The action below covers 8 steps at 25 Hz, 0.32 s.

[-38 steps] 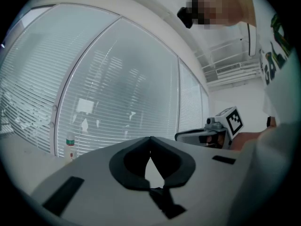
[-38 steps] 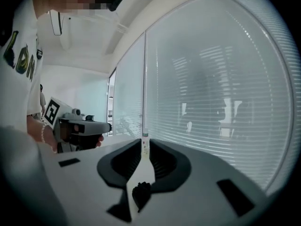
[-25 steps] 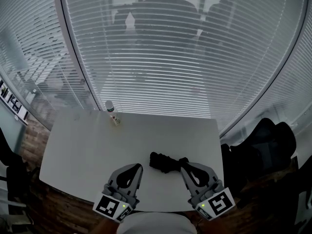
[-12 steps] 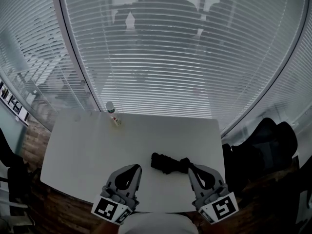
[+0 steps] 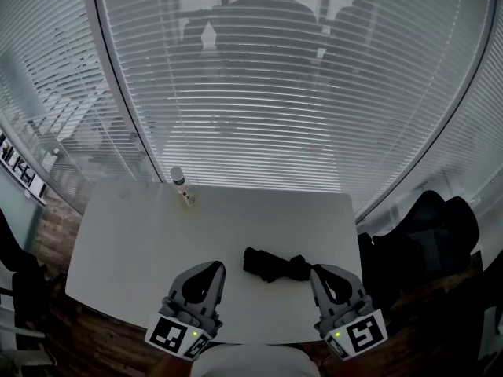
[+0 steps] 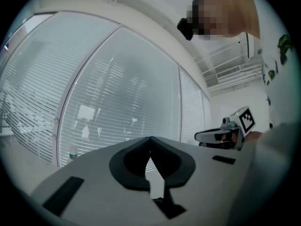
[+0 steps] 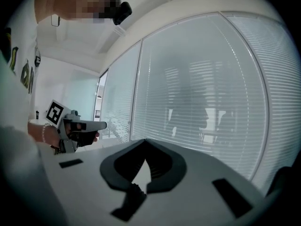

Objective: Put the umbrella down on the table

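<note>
On table (image 5: 134,242), head view only: umbrella (image 5: 272,264)

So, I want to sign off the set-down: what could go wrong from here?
1. The shut right claw sits close against the end of the umbrella. I cannot tell if they touch, so drawing back might drag it.
2. The umbrella lies towards the near right corner of the table, so a drag or nudge could tip it off.
</note>
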### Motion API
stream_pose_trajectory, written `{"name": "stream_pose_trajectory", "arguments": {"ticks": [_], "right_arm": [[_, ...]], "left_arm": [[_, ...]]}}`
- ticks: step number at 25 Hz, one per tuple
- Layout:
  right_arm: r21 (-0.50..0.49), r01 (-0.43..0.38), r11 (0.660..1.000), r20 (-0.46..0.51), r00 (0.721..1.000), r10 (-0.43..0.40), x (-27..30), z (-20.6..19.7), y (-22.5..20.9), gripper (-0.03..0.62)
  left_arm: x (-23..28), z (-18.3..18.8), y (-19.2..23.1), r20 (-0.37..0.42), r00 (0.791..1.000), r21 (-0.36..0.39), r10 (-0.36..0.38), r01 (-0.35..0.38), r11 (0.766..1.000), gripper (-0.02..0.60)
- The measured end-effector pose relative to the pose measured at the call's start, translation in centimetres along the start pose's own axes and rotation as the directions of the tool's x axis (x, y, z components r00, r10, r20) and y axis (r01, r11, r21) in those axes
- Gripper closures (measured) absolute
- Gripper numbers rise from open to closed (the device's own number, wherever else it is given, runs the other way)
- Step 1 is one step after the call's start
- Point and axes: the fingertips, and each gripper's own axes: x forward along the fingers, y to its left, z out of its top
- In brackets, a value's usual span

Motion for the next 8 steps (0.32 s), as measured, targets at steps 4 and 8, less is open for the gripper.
{"name": "stream_pose_trajectory", "arguments": {"ticks": [4, 8], "right_arm": [[0.006, -0.004, 1.000, 0.001, 1.000, 0.004, 0.07, -0.08, 0.16, 0.585], [0.009, -0.006, 1.000, 0.001, 1.000, 0.006, 0.15, -0.17, 0.19, 0.585]], "left_arm": [[-0.03, -0.25, 0.02, -0.003, 1.000, -0.014, 0.002, -0.002, 1.000, 0.569], [0.17, -0.36, -0.27, -0.002, 1.000, -0.018, -0.007, 0.007, 1.000, 0.569]]}}
